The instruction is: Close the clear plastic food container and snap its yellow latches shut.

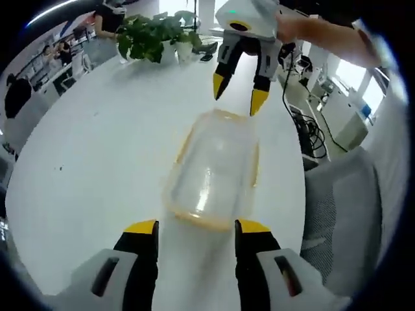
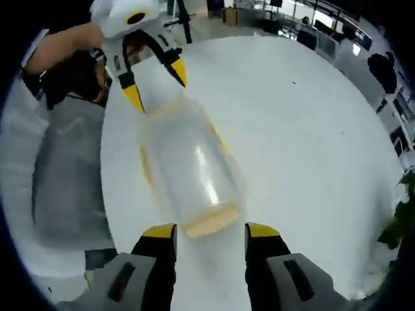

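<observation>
Container (image 1: 214, 170) — clear plastic, yellow-trimmed, lid apparently on — lies on the white worktop (image 1: 97, 149) between both grippers. Blur hides whether its latches are snapped; I judge latching remains. Left gripper (image 1: 196, 228) and right gripper (image 2: 210, 231) stand released, fingers spread at opposite ends, grasping nothing.

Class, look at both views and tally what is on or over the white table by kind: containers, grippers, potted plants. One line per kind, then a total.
Clear plastic food container: 1
Grippers: 2 (left gripper, right gripper)
Potted plants: at least 1; the leafy clump may be more than one, cannot tell
Total: at least 4, on or over the white table
</observation>
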`<state>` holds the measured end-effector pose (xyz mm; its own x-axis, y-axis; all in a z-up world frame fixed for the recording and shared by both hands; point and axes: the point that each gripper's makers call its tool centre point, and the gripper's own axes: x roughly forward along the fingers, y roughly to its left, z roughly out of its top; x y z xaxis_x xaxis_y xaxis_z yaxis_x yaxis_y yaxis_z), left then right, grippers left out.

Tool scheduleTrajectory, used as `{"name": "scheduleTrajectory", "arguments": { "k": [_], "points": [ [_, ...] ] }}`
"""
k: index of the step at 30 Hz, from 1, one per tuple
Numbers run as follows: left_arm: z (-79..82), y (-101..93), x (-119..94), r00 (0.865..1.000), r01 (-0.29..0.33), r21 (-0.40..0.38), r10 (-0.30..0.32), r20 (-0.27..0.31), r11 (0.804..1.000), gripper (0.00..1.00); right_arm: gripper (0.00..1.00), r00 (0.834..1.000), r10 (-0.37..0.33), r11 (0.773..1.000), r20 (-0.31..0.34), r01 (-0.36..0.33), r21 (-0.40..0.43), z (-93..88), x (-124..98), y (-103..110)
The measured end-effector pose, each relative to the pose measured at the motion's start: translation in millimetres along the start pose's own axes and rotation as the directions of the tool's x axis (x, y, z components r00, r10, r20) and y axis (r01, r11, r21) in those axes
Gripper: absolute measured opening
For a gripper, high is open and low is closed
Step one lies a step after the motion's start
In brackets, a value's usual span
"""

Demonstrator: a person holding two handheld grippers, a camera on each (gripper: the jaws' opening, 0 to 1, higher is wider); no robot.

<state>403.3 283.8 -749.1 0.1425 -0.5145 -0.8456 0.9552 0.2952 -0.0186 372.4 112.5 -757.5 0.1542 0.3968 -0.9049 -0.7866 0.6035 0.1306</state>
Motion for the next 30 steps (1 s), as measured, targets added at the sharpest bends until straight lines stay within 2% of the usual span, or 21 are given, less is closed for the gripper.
{"name": "scheduleTrajectory", "arguments": {
  "k": [1,2,4,5,6,8,9,10,11,12,13,14,16,17,22,25,28,29,30],
  "points": [
    [-2.2,1.4,0,1.0,-0.01,-0.038,0.01,-0.01,0.999,0.47,0.39,1.0,-0.009,1.0,-0.004,0.009,0.019,-0.9,0,-2],
    [0.5,1.5,0,1.0,-0.008,-0.099,0.009,0.011,0.995,0.47,0.38,1.0,-0.028,0.998,-0.002,0.028,0.051,-0.7,0,-5],
    [2.7,2.5,-1,0.999,-0.014,-0.23,0.02,0.027,0.973,0.47,0.38,1.0,-0.027,0.993,0.007,0.026,0.118,1.4,1,-3],
    [6.1,2.9,0,0.999,-0.006,-0.269,0.02,0.05,0.963,0.47,0.39,0.999,-0.036,0.986,0.017,0.033,0.163,3.7,2,-3],
    [4.0,6.4,0,0.998,-0.03,-0.302,0.043,0.039,0.953,0.46,0.39,0.999,-0.039,0.983,0.023,0.034,0.182,5.2,2,-3],
    [-1.8,9.2,0,0.998,-0.061,-0.322,0.066,0.004,0.945,0.46,0.39,0.997,-0.071,0.963,0.018,0.064,0.263,5.6,1,-8],
    [-3.9,7.0,1,0.997,-0.07,-0.393,0.071,-0.011,0.917,0.46,0.39,0.997,-0.08,0.951,0.02,0.071,0.301,6.8,1,-9],
    [-1.4,4.0,3,0.998,-0.052,-0.415,0.059,0.005,0.908,0.46,0.39,0.996,-0.087,0.943,0.015,0.077,0.323,6.5,1,-9],
    [-2.2,-0.2,4,0.999,-0.039,-0.464,0.044,0.001,0.885,0.46,0.39,0.996,-0.091,0.938,0.009,0.083,0.336,6.2,1,-10],
    [-3.9,-0.3,4,0.999,-0.05,-0.487,0.05,-0.012,0.872,0.45,0.39,0.995,-0.101,0.931,-0.001,0.094,0.353,5.5,1,-11],
    [-3.1,1.9,5,0.998,-0.06,-0.475,0.065,-0.007,0.878,0.45,0.39,0.994,-0.109,0.926,0.004,0.1,0.365,6.6,1,-12],
    [-6.0,0.7,6,0.997,-0.073,-0.507,0.07,-0.025,0.859,0.45,0.39,0.994,-0.11,0.914,0.006,0.099,0.393,7.3,2,-12],
    [-3.5,-4.5,8,0.998,-0.056,-0.533,0.059,-0.012,0.844,0.45,0.38,0.994,-0.106,0.906,0.015,0.091,0.414,9.1,4,-10],
    [-3.3,-5.9,9,0.998,-0.057,-0.556,0.061,-0.011,0.829,0.45,0.38,0.995,-0.103,0.902,0.015,0.087,0.424,9.6,5,-9],
    [-5.9,-11.5,16,0.998,-0.064,-0.566,0.055,-0.033,0.822,0.42,0.38,0.996,-0.091,0.882,0.012,0.075,0.465,9.3,12,-5],
    [-5.7,-14.7,21,0.999,-0.051,-0.601,0.046,-0.023,0.798,0.42,0.39,0.997,-0.079,0.867,0.013,0.062,0.495,8.5,16,-3],
    [-7.5,-17.0,26,0.999,-0.051,-0.603,0.041,-0.031,0.796,0.41,0.38,0.998,-0.069,0.857,0.009,0.055,0.513,6.9,19,-1],
    [-3.6,-18.1,26,0.999,-0.034,-0.621,0.038,-0.008,0.783,0.4,0.38,0.998,-0.068,0.855,0.011,0.053,0.516,6.7,20,-1],
    [-4.4,-18.0,25,0.999,-0.036,-0.618,0.036,-0.012,0.785,0.39,0.37,0.998,-0.066,0.855,0.009,0.052,0.516,5.8,21,0]
  ]
}}
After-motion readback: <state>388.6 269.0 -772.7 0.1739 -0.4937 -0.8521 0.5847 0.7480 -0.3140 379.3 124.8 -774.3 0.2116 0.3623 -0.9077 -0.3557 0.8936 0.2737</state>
